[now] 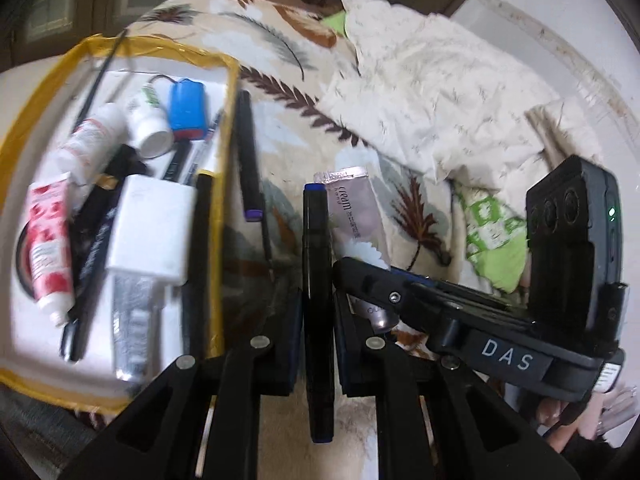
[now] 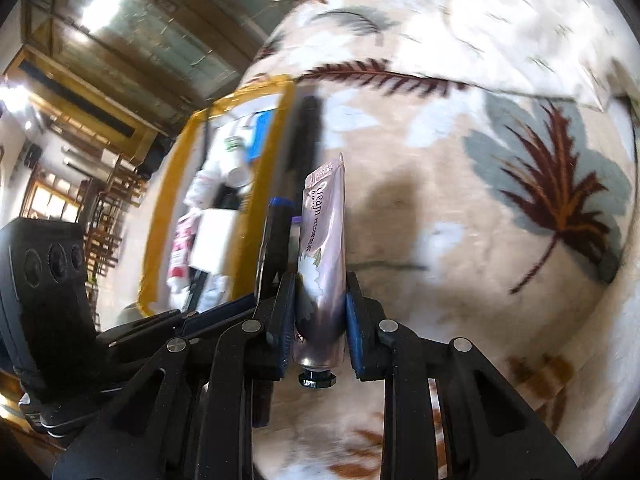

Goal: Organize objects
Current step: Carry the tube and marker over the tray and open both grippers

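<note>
**Ana:** Nearest the left camera, the left gripper has its fingers nearly shut on a black marker with a blue cap, just right of the yellow-rimmed tray.

**Ben:** How does that handle?

**Ana:** Light, stiff and smooth, I'd judge. Round barrel, so it can roll or slide lengthwise. The grip sits around mid-barrel, which should keep it balanced.

**Ben:** And the right side?

**Ana:** The right gripper holds a pale pink hand cream tube narrowly between its blue pads, low on the body just above the black cap, crimped end pointing away. It hangs above the leaf-patterned blanket, also right of the tray.

**Ben:** Soft?

**Ana:** Likely squashy and light; a hard squeeze could dent it. Near the shoulder it seems firmest.

**Ben:** Room in the tray?

**Ana:** Crowded: white charger, blue battery pack, red-and-white tube, pill bottle. A loose pen lies just outside its right rim.
</note>
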Tool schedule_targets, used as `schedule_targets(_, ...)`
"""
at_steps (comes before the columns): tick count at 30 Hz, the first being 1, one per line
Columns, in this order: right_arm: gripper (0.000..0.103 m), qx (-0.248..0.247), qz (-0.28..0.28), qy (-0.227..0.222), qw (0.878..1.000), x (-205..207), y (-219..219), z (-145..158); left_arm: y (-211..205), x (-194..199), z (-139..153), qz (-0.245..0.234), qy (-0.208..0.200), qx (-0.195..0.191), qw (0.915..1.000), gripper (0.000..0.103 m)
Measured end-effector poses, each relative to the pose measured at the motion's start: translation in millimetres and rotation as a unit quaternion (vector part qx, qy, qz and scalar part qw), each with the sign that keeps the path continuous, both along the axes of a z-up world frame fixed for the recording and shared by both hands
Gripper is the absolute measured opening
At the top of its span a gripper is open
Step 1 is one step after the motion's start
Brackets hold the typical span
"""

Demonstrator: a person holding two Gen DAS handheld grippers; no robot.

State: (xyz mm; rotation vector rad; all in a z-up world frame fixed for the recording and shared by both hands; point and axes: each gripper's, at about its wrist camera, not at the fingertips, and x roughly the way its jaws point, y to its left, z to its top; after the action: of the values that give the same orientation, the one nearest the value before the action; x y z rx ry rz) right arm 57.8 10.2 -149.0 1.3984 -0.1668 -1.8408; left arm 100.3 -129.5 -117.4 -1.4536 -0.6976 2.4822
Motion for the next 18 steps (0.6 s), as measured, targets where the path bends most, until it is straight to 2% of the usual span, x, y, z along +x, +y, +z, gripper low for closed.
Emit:
schedule_targets(11, 0.023, -0.019, 0.040, 0.012, 0.999, 34, -35, 35, -89, 42, 33, 0.096, 0.036, 0.004, 0.9947, 0.013)
schedule_targets(14, 0.023, -0.018, 0.051, 0.009, 0.999, 37, -51, 37, -113, 45, 34, 0.119, 0.034, 0.004, 0.9923, 0.013)
schedule_targets(18, 0.022, -0.016, 0.067, -0.005, 0.998, 40, -72, 30, -144, 39, 30, 0.137, 0.020, -0.015, 0.9902, 0.013)
